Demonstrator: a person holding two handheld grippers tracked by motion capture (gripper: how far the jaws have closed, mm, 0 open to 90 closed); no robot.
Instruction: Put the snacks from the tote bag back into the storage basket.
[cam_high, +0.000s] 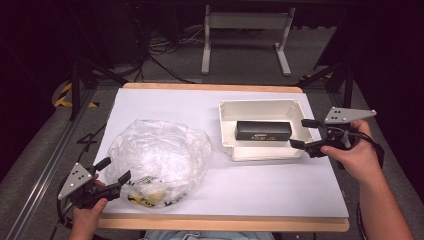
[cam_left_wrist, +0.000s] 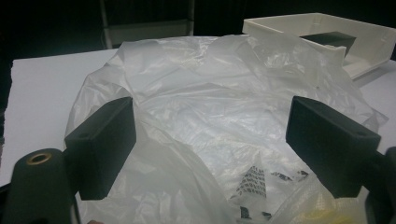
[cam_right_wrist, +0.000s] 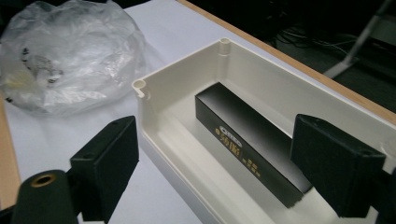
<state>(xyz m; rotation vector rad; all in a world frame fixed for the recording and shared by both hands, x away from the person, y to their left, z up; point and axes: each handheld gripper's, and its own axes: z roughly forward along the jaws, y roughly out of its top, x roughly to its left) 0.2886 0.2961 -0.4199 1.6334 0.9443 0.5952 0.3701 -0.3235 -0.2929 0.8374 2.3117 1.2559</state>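
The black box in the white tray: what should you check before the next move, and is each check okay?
1. The black box lies flat inside the white tray: ok.
2. The right gripper is open with nothing between its jaws: ok.
3. The right gripper is off the box, at the tray's right wall: ok.
4. The left gripper is open at the near edge of the plastic bag, pads not pressing on it: ok.
5. The bag lies apart from the tray on the white sheet: ok.
6. What the yellow and printed things inside the bag are: cannot tell.
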